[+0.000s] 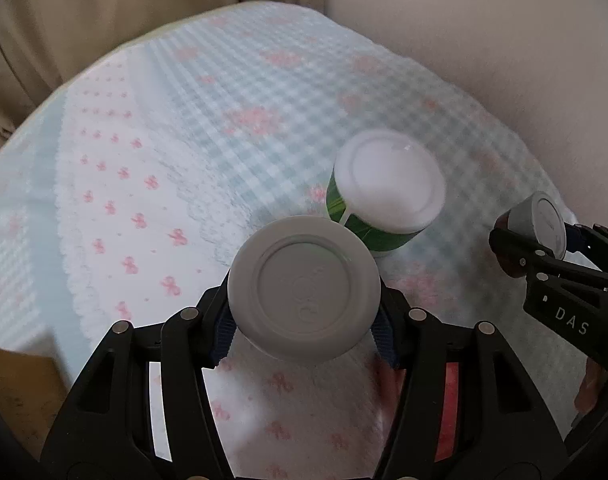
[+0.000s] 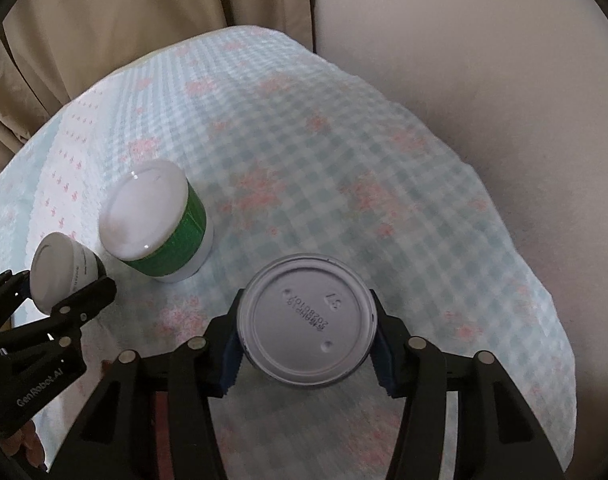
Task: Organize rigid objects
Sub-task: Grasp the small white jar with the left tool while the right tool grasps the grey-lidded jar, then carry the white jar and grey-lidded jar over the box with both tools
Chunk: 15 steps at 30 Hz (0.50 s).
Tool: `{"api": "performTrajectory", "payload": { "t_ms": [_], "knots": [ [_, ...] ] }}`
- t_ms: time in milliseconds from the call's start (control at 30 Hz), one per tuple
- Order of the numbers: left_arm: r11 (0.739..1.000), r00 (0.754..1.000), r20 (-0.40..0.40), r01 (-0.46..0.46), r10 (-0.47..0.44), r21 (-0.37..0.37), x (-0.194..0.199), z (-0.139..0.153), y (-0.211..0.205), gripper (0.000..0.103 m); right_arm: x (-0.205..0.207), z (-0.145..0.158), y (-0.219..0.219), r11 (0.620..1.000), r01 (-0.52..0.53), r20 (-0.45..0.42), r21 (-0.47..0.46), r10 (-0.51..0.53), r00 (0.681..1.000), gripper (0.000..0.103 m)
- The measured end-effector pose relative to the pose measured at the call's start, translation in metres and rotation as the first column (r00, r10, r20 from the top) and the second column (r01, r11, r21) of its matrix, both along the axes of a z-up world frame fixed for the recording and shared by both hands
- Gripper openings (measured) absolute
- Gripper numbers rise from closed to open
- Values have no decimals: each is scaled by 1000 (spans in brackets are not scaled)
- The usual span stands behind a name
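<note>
My left gripper (image 1: 304, 322) is shut on a jar with a grey-white lid (image 1: 304, 288) and holds it above the cloth; it also shows in the right wrist view (image 2: 60, 268). My right gripper (image 2: 308, 340) is shut on a can with a stamped white lid (image 2: 308, 320), seen at the right in the left wrist view (image 1: 544, 224). A green-labelled jar with a white lid (image 1: 384, 188) stands upright on the table between the two grippers, also in the right wrist view (image 2: 156, 220).
The table is covered with a blue checked cloth with pink bows (image 2: 344, 160). Beige curtains (image 2: 124, 20) hang behind it and a pale wall (image 2: 484, 40) stands at the right. A brown box corner (image 1: 20, 384) sits at the lower left.
</note>
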<state>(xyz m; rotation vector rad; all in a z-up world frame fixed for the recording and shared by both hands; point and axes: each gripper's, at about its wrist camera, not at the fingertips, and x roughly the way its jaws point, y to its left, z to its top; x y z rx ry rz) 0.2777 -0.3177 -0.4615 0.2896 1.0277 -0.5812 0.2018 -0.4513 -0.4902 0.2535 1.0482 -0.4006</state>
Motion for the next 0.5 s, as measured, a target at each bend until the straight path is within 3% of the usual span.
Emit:
{"api": "performTrajectory", "payload": {
  "t_ms": [200, 500],
  "knots": [
    [999, 998, 46, -45, 46, -26, -14, 57, 12, 53, -11, 47, 2, 1000, -6, 33, -2, 6, 999, 50],
    [980, 975, 116, -181, 190, -83, -56, 181, 63, 53, -36, 163, 24, 997, -77, 122, 15, 75, 990, 50]
  ]
}}
